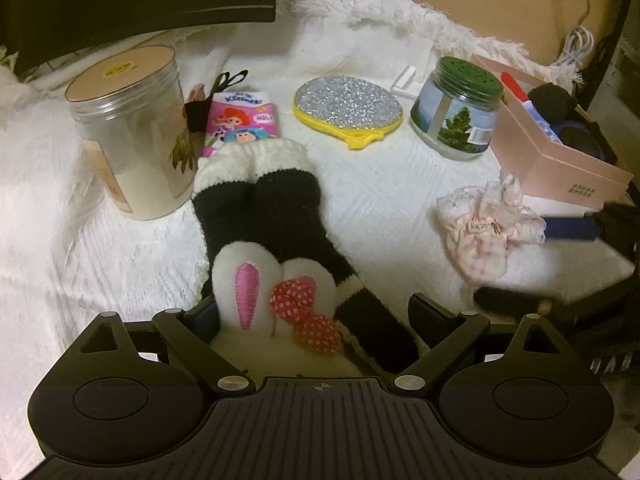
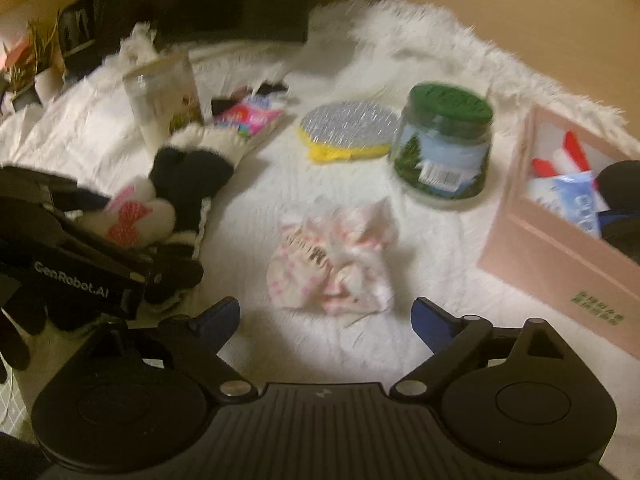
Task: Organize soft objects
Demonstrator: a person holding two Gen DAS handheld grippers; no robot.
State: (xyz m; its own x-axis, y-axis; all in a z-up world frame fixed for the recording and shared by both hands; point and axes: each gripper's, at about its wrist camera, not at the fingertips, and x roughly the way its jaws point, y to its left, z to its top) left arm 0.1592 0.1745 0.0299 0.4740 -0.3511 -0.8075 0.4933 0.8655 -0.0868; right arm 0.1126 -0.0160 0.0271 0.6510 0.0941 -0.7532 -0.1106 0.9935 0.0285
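Fluffy black-and-white bunny socks [image 1: 264,216] lie on a white bedspread [image 1: 380,200], toes toward the left wrist camera. The left gripper [image 1: 312,320] spreads wide around the toe end, its jaws on either side of the bunny ears and red dotted bow, not yet squeezing. A clear jar [image 1: 132,132] stands just beside the socks; a pink box [image 1: 560,160] sits far right, likely the destination.

From the right wrist camera, blurred, the right gripper [image 2: 326,320] hangs wide open and empty just short of a crumpled pink-and-white cloth [image 2: 336,256], apparently lined up to pick it. The socks [image 2: 180,192] and left gripper [image 2: 132,240] appear at left.
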